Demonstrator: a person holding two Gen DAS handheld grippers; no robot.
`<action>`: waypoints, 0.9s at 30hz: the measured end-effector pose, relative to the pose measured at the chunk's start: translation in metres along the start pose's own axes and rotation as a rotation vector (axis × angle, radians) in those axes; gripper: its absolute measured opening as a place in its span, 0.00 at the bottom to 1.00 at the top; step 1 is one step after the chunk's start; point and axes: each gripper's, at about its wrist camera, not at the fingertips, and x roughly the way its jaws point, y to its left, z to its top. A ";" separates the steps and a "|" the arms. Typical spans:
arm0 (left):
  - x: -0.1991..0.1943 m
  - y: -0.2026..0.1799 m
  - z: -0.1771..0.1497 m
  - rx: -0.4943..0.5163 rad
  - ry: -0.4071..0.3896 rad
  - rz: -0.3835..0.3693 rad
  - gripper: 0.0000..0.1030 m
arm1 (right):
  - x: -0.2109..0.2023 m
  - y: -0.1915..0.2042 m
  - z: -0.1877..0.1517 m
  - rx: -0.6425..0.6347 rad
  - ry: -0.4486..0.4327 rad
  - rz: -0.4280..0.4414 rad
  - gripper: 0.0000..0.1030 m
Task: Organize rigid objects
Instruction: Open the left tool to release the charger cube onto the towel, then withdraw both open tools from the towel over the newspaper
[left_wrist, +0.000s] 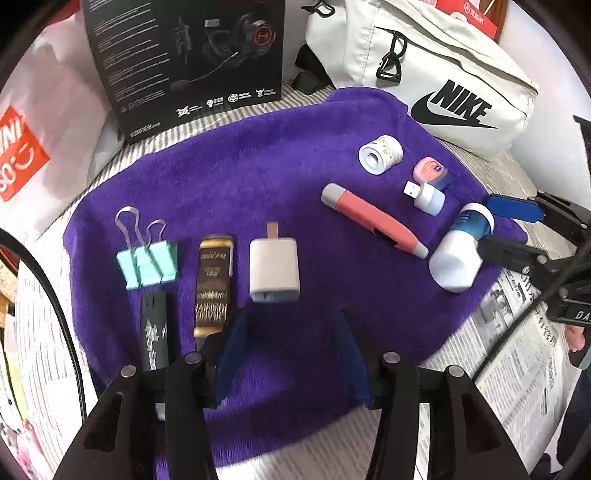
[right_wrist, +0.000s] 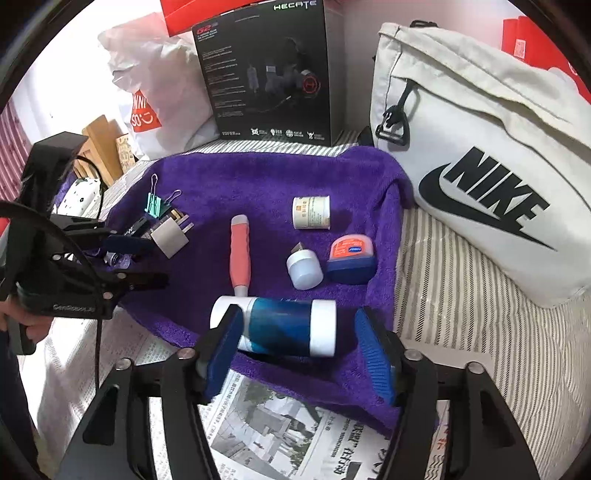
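Plastic bottle (right_wrist: 275, 326): lies on its side at towel (right_wrist: 258, 177) front edge; likely light, stiff, rolls; take across blue middle.
Right gripper (right_wrist: 299, 350): spread, straddling bottle; right pad clear.
Left gripper (left_wrist: 291, 356): spread, empty, below charger (left_wrist: 273, 271).
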 end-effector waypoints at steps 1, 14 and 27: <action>-0.003 0.001 -0.002 -0.003 -0.002 0.004 0.51 | 0.001 0.001 -0.001 0.004 0.006 0.008 0.65; -0.043 0.013 -0.019 -0.074 -0.047 0.104 0.80 | 0.011 0.017 -0.002 0.071 0.055 -0.030 0.77; -0.090 0.012 -0.061 -0.198 -0.121 0.132 0.81 | -0.026 0.044 -0.015 0.103 0.064 -0.128 0.95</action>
